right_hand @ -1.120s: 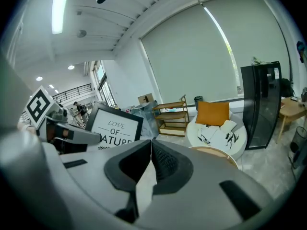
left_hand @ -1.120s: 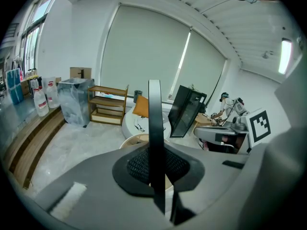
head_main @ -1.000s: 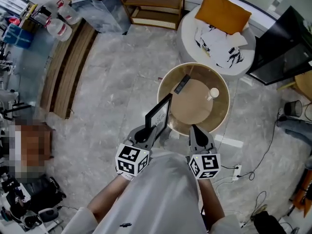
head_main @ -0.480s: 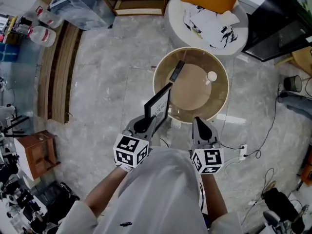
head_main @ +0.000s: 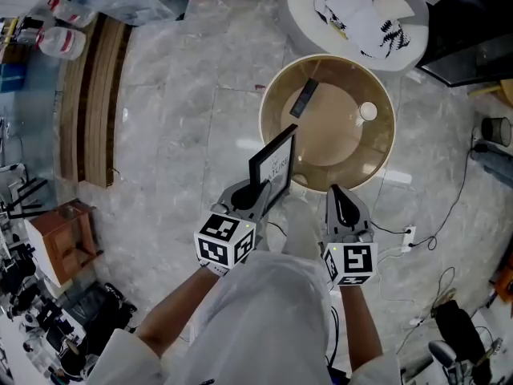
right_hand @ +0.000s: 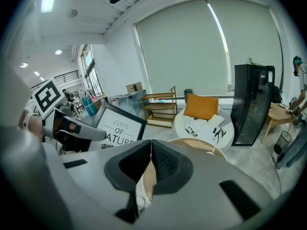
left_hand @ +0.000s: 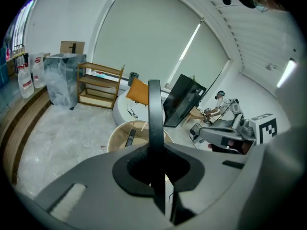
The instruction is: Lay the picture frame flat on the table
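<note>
Readable on the white print: "LOVE OF NATURE". Thin black rectangular picture frame (head_main: 275, 167) held upright in the air, just at the near rim of the round tan wooden table (head_main: 272, 111), printed face turned toward the right gripper (head_main: 341, 197). Left gripper (head_main: 258, 189) clamped narrowly on its lower edge. Right gripper's jaws pressed together, with nothing between.

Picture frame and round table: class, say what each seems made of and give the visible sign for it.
Picture frame: thin matte black border, probably painted wood or plastic; no grain shows to settle it. The white printed sheet inside looks like paper. Round table: matte light tan top and raised rim, wood-look; solid wood or veneer cannot be told.
</note>
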`<state>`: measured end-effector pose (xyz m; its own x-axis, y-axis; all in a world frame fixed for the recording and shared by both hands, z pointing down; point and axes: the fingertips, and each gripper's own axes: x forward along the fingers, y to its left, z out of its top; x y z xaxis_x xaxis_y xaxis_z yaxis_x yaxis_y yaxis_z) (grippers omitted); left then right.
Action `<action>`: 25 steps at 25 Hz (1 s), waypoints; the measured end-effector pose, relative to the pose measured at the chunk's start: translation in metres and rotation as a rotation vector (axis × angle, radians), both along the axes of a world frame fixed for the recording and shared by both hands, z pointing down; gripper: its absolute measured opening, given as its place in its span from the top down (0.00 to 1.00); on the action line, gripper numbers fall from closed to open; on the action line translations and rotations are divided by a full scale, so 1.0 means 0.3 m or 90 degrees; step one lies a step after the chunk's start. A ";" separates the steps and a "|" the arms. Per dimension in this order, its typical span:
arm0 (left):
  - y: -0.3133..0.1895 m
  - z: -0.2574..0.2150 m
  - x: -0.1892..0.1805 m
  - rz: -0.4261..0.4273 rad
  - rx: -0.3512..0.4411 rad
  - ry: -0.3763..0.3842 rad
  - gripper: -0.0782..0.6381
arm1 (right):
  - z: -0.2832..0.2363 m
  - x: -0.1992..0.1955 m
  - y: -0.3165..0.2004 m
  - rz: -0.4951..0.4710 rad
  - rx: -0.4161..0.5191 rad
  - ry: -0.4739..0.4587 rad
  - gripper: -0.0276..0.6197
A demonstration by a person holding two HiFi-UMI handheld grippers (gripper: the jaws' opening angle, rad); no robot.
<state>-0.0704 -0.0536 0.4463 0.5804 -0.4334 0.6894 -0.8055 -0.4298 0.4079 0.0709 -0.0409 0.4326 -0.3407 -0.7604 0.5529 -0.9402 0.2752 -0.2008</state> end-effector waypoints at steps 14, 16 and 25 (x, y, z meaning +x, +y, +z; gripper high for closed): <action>-0.077 0.505 0.055 -0.004 -0.076 0.001 0.85 | 0.432 -0.028 -0.080 0.013 -0.076 0.009 0.95; -0.082 0.573 0.057 -0.009 -0.079 0.004 0.85 | 0.492 -0.021 -0.091 0.022 -0.086 0.005 0.95; -0.101 0.826 0.127 -0.004 -0.119 0.067 0.85 | 0.687 0.007 -0.095 0.054 -0.124 -0.006 0.95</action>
